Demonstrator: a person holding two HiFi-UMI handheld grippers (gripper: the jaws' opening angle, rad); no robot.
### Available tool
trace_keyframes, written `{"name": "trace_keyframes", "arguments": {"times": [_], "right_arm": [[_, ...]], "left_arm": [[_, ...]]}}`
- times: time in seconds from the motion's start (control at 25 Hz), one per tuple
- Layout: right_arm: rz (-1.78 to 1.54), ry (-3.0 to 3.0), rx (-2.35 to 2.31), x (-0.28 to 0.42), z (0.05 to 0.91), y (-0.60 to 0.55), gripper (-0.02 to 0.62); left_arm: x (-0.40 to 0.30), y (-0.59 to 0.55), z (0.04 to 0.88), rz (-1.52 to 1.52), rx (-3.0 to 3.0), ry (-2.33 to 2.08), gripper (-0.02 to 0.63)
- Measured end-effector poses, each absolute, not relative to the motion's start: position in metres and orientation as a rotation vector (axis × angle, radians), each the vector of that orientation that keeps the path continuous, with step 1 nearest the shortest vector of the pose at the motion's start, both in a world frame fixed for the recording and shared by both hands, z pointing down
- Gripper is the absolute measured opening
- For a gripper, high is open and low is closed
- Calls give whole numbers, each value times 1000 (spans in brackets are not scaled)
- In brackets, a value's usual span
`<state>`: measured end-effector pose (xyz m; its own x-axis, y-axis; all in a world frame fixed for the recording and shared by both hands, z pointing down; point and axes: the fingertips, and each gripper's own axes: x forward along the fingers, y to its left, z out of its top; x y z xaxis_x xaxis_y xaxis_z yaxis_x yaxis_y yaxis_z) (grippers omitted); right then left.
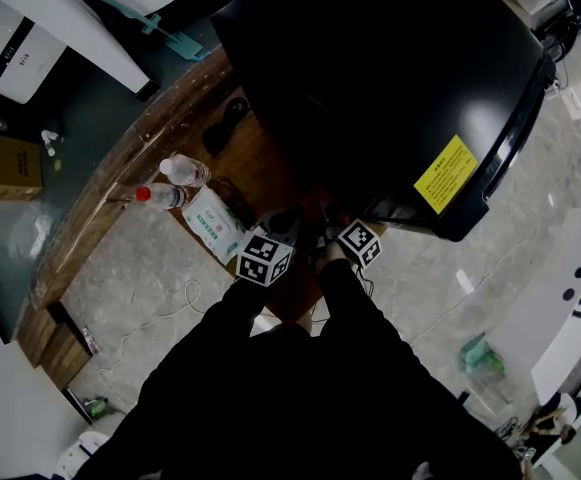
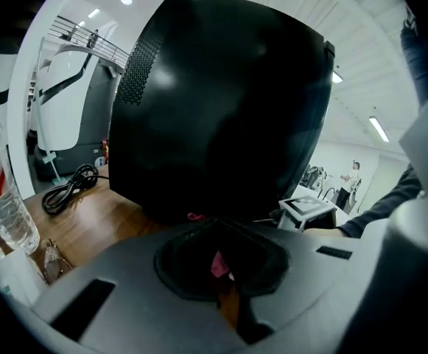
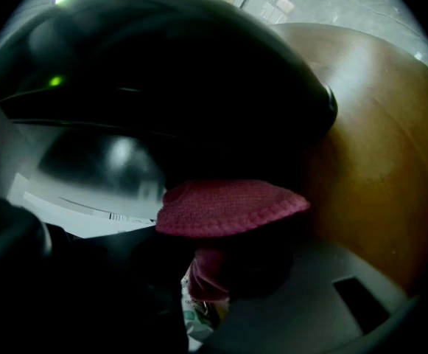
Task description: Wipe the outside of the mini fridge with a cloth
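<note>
Right jaws: the right gripper (image 3: 221,265) is clamping a pink cloth (image 3: 228,206), its jaws closed on the bunched stalk while a flat fold is sticking out past the tips.
Left jaws: the left gripper (image 2: 217,260) is sitting closed, and I am seeing only a small scrap of the same pink cloth pinched at the seam.
Cloth: the fold is lying right up against the fridge's dark lower face; I cannot tell whether it is touching.
Mini fridge (image 1: 370,78): black and glossy, it is standing on a wooden table (image 1: 120,198) directly ahead of both grippers and is wearing a yellow label (image 1: 443,173) near one edge.
Grippers: both are hovering side by side at the near corner of the fridge.
Beside the left gripper: a white packet (image 1: 213,224) and two water bottles (image 1: 183,172) are lying on the table.
Farther off: a black cable (image 2: 68,190) is coiling on the wood beside the fridge.
</note>
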<state>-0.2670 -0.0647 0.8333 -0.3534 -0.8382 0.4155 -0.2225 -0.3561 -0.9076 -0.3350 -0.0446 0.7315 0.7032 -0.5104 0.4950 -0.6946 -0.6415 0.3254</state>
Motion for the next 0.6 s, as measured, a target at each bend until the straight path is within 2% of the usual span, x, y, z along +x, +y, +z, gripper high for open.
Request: {"name": "trace_keyframes", "arguments": {"times": [0.16,0.36,0.6], "right_arm": [[-1761,1569,-1366,-281,802,-38,123],[-1728,1852,-1238,-284,718,9,123],[-1404,2280,-1188,-247,597,45,123]], "left_arm": [[-339,-35,704,419,2448,-922,5],[-331,-4,647,347,2510,-901,5],[-312,58,559,266,2606,-844,5]]}}
